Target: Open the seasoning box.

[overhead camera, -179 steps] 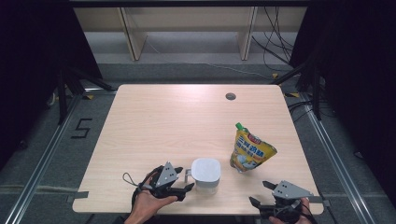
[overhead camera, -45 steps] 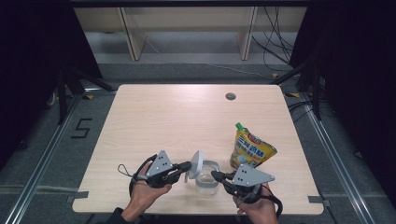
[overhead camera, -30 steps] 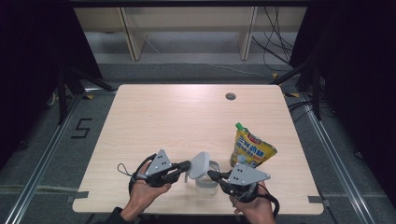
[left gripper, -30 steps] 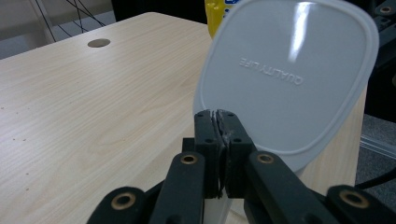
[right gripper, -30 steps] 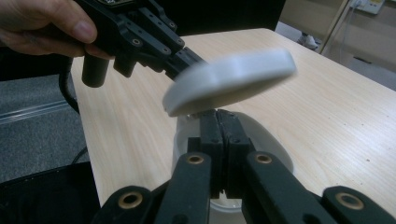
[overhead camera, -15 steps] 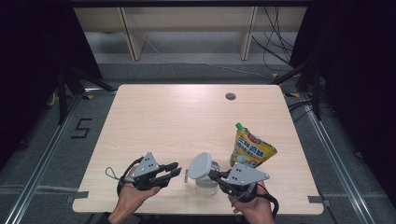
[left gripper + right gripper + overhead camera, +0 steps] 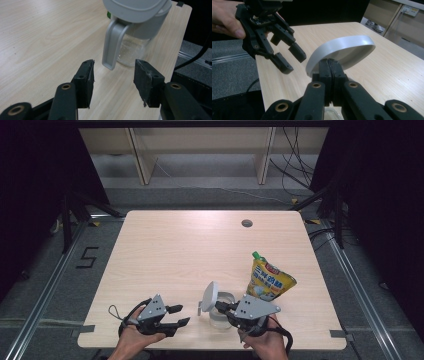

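Left tool [image 7: 178,315] backed off jar [image 7: 220,312], jaws just spread, right tool [image 7: 223,307] pinching lid [image 7: 210,296], pouch [image 7: 269,281] beside.

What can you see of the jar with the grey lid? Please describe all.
The jar is clear, like glass or plastic, and looks empty. It stands upright near the table's front edge, left of the pouch. Its grey plastic lid is flipped up and tilted, and a grey clasp hangs from it. The right tool is shut on the lid's rim. The left tool is open, apart from it.

You can read a black "5" [image 7: 87,256] on the floor, left of frame; pouch [image 7: 270,282] print stays illegible
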